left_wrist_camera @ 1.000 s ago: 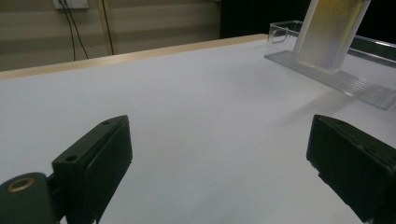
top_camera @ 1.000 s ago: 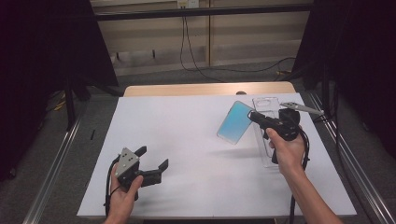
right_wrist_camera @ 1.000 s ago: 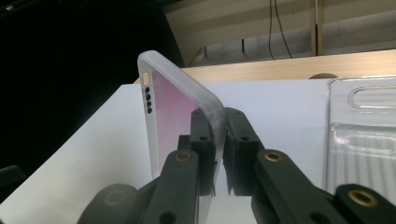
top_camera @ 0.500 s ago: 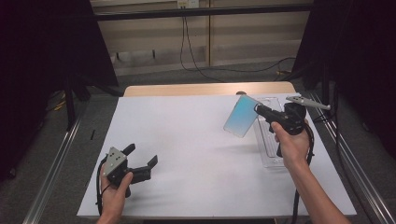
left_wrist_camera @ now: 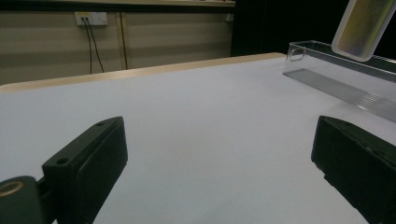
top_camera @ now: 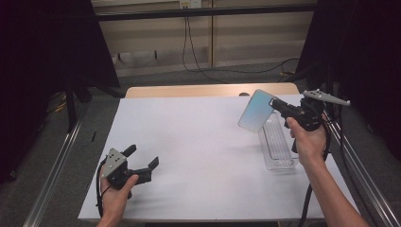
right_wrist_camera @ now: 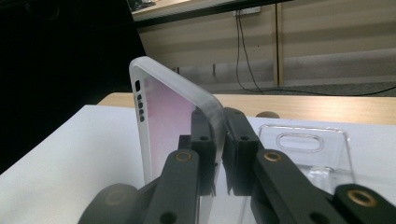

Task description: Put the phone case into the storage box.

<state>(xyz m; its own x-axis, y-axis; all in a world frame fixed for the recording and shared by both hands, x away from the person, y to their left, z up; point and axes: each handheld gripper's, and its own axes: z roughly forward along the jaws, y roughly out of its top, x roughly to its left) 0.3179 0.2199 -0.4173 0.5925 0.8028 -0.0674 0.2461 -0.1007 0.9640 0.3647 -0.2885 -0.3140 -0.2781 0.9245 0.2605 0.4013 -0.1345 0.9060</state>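
Above the table's (top_camera: 198, 142) right side, the right gripper (top_camera: 279, 106) is clamped on the edge of a translucent phone case (top_camera: 255, 111), lifted over a clear plastic tray (top_camera: 276, 146). Near the front left corner, the left gripper (top_camera: 142, 158) rests low, jaws wide apart, empty.

text: none legible | labels: none | brands: none | numbers: none | signs: none

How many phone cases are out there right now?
2: a frosted case held up in the right tongs, and a clear case lying on the table's right side.
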